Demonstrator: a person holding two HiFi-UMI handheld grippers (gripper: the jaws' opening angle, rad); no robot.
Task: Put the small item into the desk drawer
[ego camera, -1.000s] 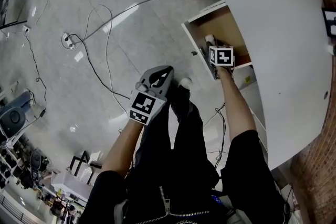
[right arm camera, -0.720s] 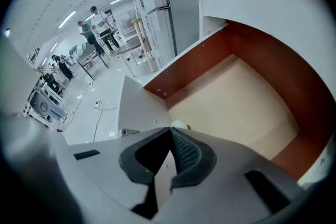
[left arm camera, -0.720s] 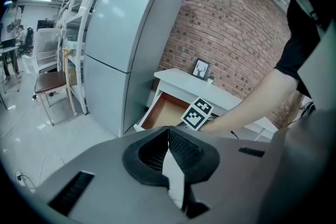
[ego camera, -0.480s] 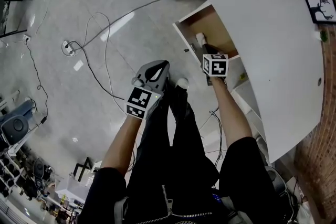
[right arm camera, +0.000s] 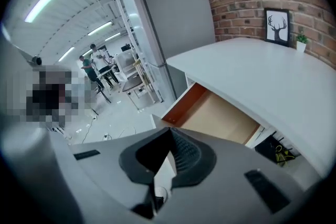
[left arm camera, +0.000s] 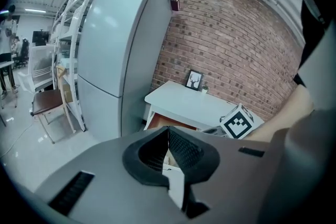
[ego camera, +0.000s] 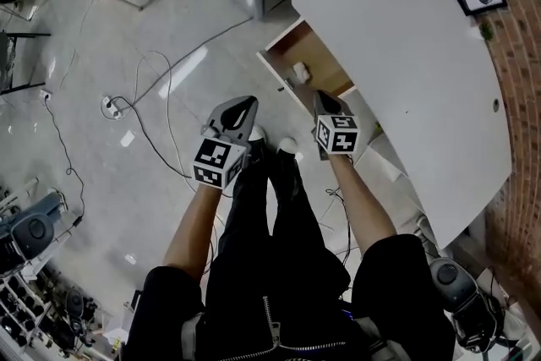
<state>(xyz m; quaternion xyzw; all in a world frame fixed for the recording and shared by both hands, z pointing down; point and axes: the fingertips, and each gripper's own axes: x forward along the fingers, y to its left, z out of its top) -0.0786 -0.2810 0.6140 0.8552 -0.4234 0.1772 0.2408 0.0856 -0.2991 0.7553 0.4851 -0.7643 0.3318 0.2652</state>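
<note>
Small item lies in the open desk drawer, at 11 o'clock from the right gripper. Jaws of the right gripper and the left gripper are closed together, holding nothing.

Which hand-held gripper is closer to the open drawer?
Right. The right hand-held gripper is at the drawer's front edge; the left hand-held gripper is farther out, over the floor.

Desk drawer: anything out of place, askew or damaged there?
Nothing stands out. The drawer hangs open, square to the desk, with the small white item lying inside. The left tool and right tool are both shut and empty.
</note>
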